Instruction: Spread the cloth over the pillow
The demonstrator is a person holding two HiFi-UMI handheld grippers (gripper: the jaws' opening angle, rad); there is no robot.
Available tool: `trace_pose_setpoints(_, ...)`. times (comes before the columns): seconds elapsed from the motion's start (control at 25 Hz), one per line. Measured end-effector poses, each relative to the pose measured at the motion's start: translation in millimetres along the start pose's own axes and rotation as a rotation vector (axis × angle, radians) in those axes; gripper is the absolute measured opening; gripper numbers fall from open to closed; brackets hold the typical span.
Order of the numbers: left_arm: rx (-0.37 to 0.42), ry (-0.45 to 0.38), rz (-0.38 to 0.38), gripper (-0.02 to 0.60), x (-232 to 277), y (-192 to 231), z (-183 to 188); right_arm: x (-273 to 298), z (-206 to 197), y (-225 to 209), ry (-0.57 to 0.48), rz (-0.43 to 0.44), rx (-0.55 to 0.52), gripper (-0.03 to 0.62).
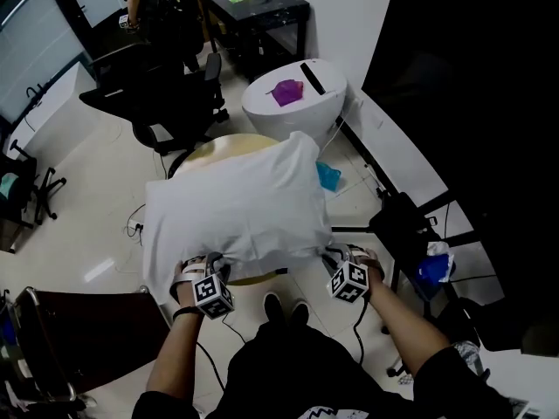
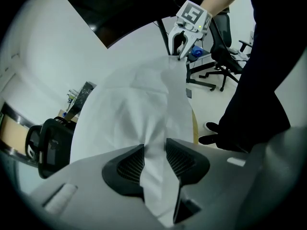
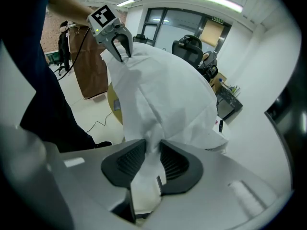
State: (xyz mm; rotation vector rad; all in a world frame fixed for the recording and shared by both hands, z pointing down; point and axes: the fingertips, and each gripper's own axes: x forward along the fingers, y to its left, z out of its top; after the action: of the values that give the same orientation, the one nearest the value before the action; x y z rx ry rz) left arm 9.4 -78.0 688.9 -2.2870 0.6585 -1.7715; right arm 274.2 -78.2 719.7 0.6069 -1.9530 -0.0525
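A white cloth (image 1: 236,208) hangs puffed and bulky above a round wooden table (image 1: 218,147); no separate pillow shows. My left gripper (image 1: 203,273) is shut on the cloth's near left corner, and the fabric bunches between its pads (image 2: 154,157). My right gripper (image 1: 342,264) is shut on the near right corner, with a fold pinched between its pads (image 3: 152,159). Each gripper view shows the other gripper across the stretched cloth (image 2: 134,109) (image 3: 168,90): the right gripper (image 2: 178,51) and the left gripper (image 3: 121,49).
Beyond the table stand a white rounded stand (image 1: 293,103) with a purple thing (image 1: 286,92), a black desk (image 1: 262,11) and an office chair (image 1: 175,103). A blue thing (image 1: 328,175) lies on the floor. A black frame with blue cloth (image 1: 432,267) stands at the right, a dark chair (image 1: 79,339) at the near left.
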Motion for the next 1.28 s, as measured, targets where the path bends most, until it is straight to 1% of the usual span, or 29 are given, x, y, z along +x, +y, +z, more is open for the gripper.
trace_pose_setpoints(0.04, 0.009, 0.01, 0.002, 0.12, -1.1, 0.7, -0.4, -2.7, -0.2, 0.8, -0.002, -0.004, -0.004, 0.097)
trace_pose_setpoints(0.12, 0.028, 0.021, 0.002, 0.071, -2.4, -0.1, -3.2, -9.7, -0.2, 3.2, -0.014, -0.01, 0.0, 0.027)
trace_pose_setpoints(0.2, 0.043, 0.02, -0.011, 0.011, -4.8, -3.7, -5.7, -17.0, 0.5, 6.0, -0.03, -0.012, 0.007, 0.015)
trace_pose_setpoints(0.24, 0.044, 0.02, -0.021, 0.0, -8.0, -5.7, -5.8, -20.5, 1.3, 7.3, -0.038, -0.013, 0.008, 0.014)
trace_pose_setpoints(0.32, 0.048, 0.022, -0.033, 0.0, -16.0, -8.8, -4.9, -27.9, 3.8, 8.7, -0.053, -0.016, 0.002, 0.012)
trace_pose_setpoints(0.44, 0.07, 0.017, -0.026, 0.0, -31.0, -10.5, 1.3, -44.5, 7.2, 5.8, -0.08, -0.034, -0.006, 0.011)
trace_pose_setpoints(0.56, 0.079, 0.008, -0.036, 0.0, -49.6, -13.4, 8.6, -64.7, 10.5, 4.1, -0.107, -0.045, -0.02, 0.011)
trace_pose_setpoints(0.68, 0.104, 0.015, -0.065, 0.0, -60.4, -23.1, 11.4, -74.7, 4.9, 13.0, -0.116, -0.038, -0.06, 0.011)
trace_pose_setpoints(0.84, 0.118, 0.024, -0.12, 0.0, -67.2, -35.5, 9.5, -86.1, 4.7, 24.5, -0.118, -0.021, -0.073, 0.011)
trace_pose_setpoints(0.96, 0.12, 0.031, -0.152, 0.0, -74.2, -44.5, 8.8, -89.7, 0.9, 35.3, -0.116, -0.006, -0.089, 0.011)
trace_pose_setpoints(1.08, 0.131, 0.04, -0.158, 0.0, -75.1, -49.7, 9.1, -91.0, -2.7, 42.0, -0.108, 0.007, -0.085, 0.011)
trace_pose_setpoints(1.2, 0.145, 0.072, -0.179, 0.0, -67.0, -60.9, 1.7, -75.2, -14.5, 55.7, -0.09, 0.034, -0.077, 0.011)
trace_pose_setpoints(1.28, 0.14, 0.084, -0.197, 0.0, -60.2, -67.2, -2.7, -61.9, -21.2, 62.9, -0.072, 0.048, -0.079, 0.011)
